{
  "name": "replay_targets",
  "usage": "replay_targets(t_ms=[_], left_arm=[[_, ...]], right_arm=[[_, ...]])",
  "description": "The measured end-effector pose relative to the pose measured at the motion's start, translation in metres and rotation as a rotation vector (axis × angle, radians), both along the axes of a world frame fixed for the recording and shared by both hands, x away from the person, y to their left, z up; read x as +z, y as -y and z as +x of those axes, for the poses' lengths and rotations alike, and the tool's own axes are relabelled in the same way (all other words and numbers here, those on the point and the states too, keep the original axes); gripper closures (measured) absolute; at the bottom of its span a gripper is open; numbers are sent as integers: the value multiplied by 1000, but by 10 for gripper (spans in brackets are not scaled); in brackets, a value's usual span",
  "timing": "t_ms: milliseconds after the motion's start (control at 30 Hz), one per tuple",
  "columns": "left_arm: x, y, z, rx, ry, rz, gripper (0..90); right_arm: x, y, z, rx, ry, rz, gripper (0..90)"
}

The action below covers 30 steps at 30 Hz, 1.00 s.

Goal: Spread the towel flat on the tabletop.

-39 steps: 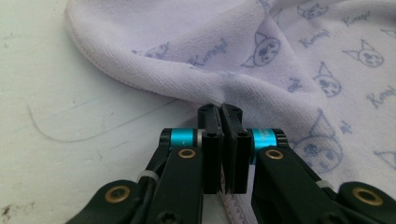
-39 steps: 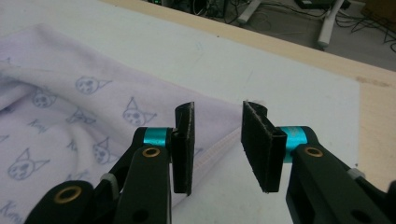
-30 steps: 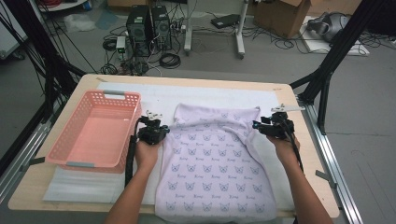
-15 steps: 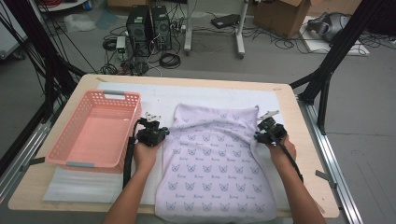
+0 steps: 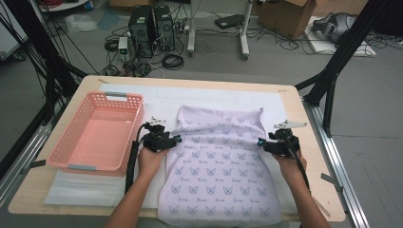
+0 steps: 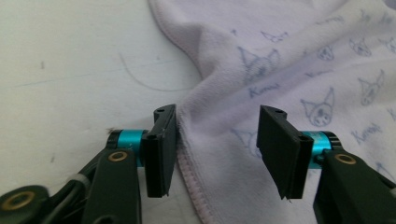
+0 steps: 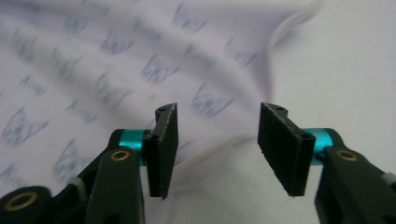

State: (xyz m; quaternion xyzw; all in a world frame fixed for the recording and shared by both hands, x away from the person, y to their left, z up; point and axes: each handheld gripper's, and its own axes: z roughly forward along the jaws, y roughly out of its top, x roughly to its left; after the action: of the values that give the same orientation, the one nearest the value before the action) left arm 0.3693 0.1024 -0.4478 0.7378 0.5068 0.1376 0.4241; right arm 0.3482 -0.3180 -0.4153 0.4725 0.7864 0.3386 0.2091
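The left gripper point(image 5: 177, 139) stands with its jaws about half open, having just been opening; the hemmed left edge of the towel point(image 5: 221, 171) lies between the pads, and neither pad presses on it (the inner face of one pad sits just beside the hem in the left gripper view). The right gripper point(image 5: 260, 142) likewise has its jaws about half open, having just been opening, over the right edge of the towel point(image 7: 116, 60), with a raised fold of cloth between the pads but not clamped. A hand point(image 5: 151, 161) carries the left gripper and a second hand point(image 5: 291, 164) carries the right one; both forearms enter from the near edge. The towel is pale lilac, printed with rows of small blue animal-face motifs and script, and finished with a stitched hem point(image 6: 187, 163). It lies flat on the table point(image 5: 304, 102), on a white mat point(image 5: 214, 97), right of centre. Its long axis runs from the near table edge, which it overhangs, toward the far side; the far end is narrower and slightly bunched. The pink basket point(image 5: 97, 130), a slotted plastic container at the left of the table, holds nothing.
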Motion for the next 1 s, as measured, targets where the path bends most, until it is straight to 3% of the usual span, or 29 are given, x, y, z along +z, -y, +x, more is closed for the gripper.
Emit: replay_targets(t_ms=[33, 67, 100, 167, 200, 267, 300, 333, 367, 433, 500, 600, 667, 800, 1000], left_arm=[[0, 2, -1, -7, 3, 27, 584], [0, 3, -3, -10, 21, 74, 701], [1, 4, -4, -12, 29, 94, 831], [1, 3, -3, 13, 32, 104, 854], [1, 2, -3, 22, 37, 107, 859], [1, -2, -2, 44, 31, 81, 859], [1, -2, -1, 41, 30, 73, 857], [1, -2, -2, 36, 35, 72, 851], [2, -2, -2, 27, 38, 70, 825], [4, -3, -5, 29, 31, 50, 675], [7, -7, -12, 25, 39, 9, 533], [9, -8, -29, -12, 41, 6, 469], [9, -9, -42, -49, 54, 18, 457], [4, -18, -65, -58, 51, 25, 446], [-2, -25, -90, -99, 15, -5, 486]], right_arm=[[-4, -4, -3, 10, -13, -28, 459], [-10, -7, -7, 7, -14, -75, 461], [-14, -7, -8, -5, -20, -107, 474], [-20, -1, -8, -47, -20, -151, 478], [-23, 8, -7, -77, -12, -122, 475], [-23, 18, -6, -135, 6, -133, 488], [-24, 24, -5, -152, 3, -120, 482], [-24, 28, -3, -166, -9, -74, 487], [-24, 29, -3, -169, -5, -68, 493], [-22, 26, -7, -158, 38, -69, 501], [-17, 26, -14, -147, 82, -33, 499], [-11, 24, -26, -117, 100, 6, 496], [-9, 23, -36, -85, 108, 10, 499], [-6, 26, -60, -81, 119, 35, 509], [-12, 28, -86, -7, 49, 46, 612]])
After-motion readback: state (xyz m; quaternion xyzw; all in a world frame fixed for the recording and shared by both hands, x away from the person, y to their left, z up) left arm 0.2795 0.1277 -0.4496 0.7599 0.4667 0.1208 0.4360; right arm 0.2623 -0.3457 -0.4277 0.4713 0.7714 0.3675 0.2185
